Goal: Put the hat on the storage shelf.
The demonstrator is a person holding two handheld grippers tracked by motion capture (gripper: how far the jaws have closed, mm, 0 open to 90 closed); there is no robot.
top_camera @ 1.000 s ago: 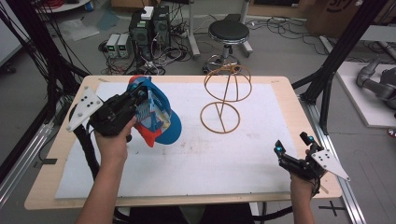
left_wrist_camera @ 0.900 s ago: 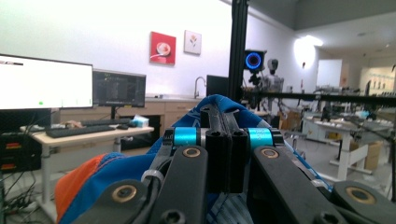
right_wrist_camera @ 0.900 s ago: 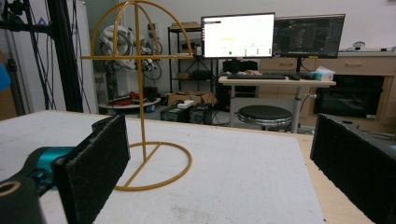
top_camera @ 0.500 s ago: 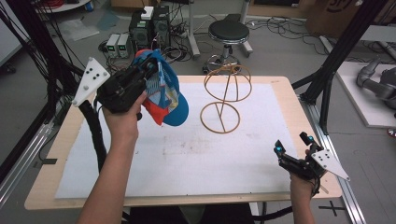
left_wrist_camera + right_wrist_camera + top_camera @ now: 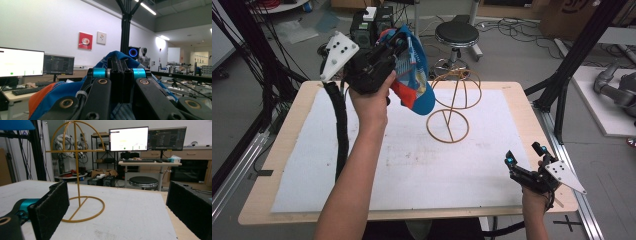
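Over the table's far left corner, your left gripper (image 5: 399, 42) has its jaws pinched tight on the blue and orange cap (image 5: 414, 80), which hangs in the air just left of the wire hat stand (image 5: 454, 102) and about level with its dome. The pickup looks done; what seems left is carrying the cap over the dome, lowering it on and letting go. At the near right corner, your right gripper (image 5: 524, 162) rests by the table (image 5: 512, 90) edge, jaws spread wide with nothing between them.
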